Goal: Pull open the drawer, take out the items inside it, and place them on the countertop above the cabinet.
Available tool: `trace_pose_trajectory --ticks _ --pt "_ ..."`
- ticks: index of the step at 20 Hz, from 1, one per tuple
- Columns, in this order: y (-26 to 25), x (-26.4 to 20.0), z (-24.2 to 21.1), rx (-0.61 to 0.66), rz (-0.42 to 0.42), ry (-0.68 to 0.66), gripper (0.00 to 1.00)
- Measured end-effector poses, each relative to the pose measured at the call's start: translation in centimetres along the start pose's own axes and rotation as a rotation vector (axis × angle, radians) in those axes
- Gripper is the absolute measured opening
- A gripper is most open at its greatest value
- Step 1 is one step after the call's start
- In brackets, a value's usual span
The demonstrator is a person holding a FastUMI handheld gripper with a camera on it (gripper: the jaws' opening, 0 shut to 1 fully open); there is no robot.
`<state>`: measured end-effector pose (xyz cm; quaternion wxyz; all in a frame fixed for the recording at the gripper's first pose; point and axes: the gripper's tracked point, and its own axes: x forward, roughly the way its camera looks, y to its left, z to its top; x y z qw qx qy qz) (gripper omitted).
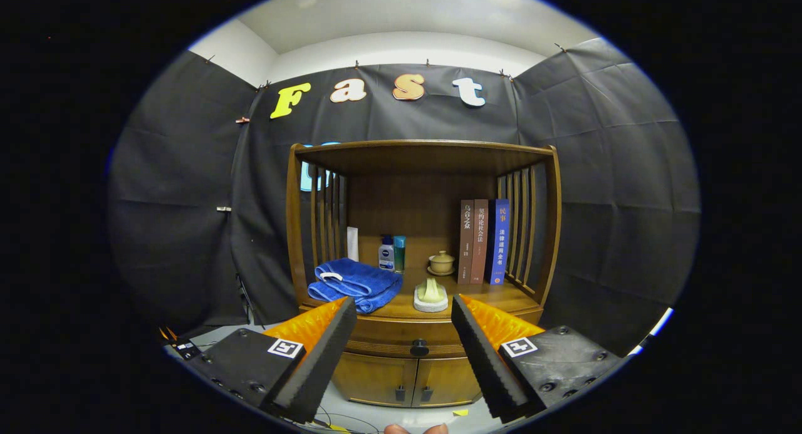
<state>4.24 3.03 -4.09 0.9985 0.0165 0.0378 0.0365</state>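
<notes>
In the gripper view, our gripper (404, 334) is spread wide and holds nothing, its fingers framing the cabinet (420, 258) at twelve o'clock. The drawer (410, 337) sits shut between the fingertips, its dark knob (419, 347) dead ahead. On the countertop (495, 296) lie a blue towel (357, 284) at eleven o'clock and a brush (431, 295) near the front edge; whether either came from the drawer we cannot tell. A shut drawer fits both the opening approach and a finished, closed job. The drawer's contents are hidden, and the fingers cover its ends.
</notes>
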Motion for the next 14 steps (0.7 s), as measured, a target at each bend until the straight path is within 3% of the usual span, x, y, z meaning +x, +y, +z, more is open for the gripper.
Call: trace_pose_trajectory --ticks 14 --pt "-0.08 -0.05 0.41 -0.015 -0.008 -0.012 0.99"
